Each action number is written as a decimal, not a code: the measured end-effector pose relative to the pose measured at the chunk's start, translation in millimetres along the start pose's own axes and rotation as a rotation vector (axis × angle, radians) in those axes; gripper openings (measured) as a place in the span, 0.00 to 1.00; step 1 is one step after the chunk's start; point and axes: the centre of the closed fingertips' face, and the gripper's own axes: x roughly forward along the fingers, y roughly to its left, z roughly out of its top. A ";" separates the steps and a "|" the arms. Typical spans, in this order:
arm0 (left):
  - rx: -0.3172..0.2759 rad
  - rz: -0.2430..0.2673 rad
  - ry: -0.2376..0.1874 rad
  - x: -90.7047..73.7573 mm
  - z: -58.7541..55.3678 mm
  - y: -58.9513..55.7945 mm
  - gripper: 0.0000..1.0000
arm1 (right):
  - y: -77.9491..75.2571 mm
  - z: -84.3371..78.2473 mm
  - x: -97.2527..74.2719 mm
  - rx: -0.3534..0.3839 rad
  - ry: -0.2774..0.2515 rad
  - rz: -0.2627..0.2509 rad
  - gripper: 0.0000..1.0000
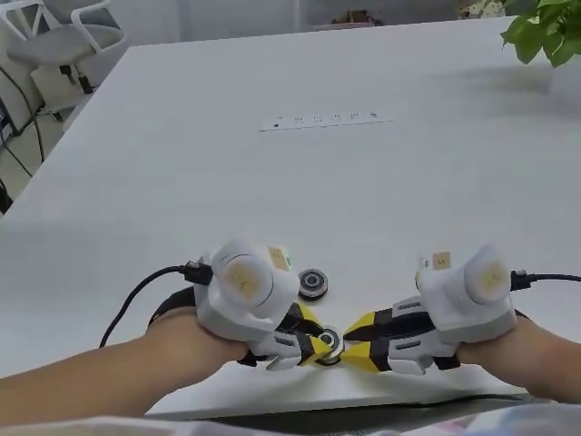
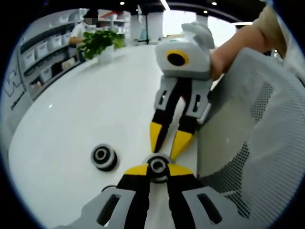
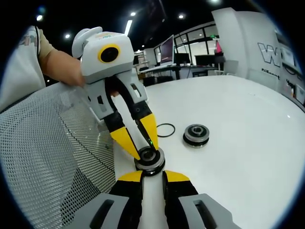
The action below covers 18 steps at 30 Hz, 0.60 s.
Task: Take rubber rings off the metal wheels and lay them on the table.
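A metal wheel (image 1: 328, 342) with a dark rubber ring on it sits near the table's front edge, between my two grippers. My left gripper (image 1: 313, 349) comes in from the left and is shut on that wheel (image 2: 158, 165). From the right, my right gripper (image 1: 350, 351) meets it and grips the same wheel (image 3: 149, 159) at its other side. A second ringed wheel (image 1: 312, 282) lies flat a little further back. One loose black rubber ring (image 3: 165, 130) lies on the white table (image 1: 272, 191) beside the left gripper (image 3: 140, 138).
A white mesh chair back (image 2: 257, 119) stands close behind the table's front edge. A flush socket strip (image 1: 325, 119) is set in the table's middle. A green plant (image 1: 545, 32) is at the far right and an office chair (image 1: 64, 36) at the far left.
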 end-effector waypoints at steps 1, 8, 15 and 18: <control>0.001 0.001 -0.001 0.2 0.0 0.1 0.14 | 1.2 0.0 0.3 0.002 0.000 0.005 0.11; 0.015 0.011 -0.007 0.6 -0.2 0.1 0.14 | 1.4 -0.8 1.7 0.026 0.007 0.006 0.09; 0.023 0.018 -0.004 0.6 -0.2 -0.3 0.14 | -3.0 -2.4 1.1 0.097 0.016 0.002 0.02; 0.032 0.022 -0.006 0.6 -0.3 -0.2 0.14 | -2.0 -2.3 1.5 0.122 0.023 0.000 0.00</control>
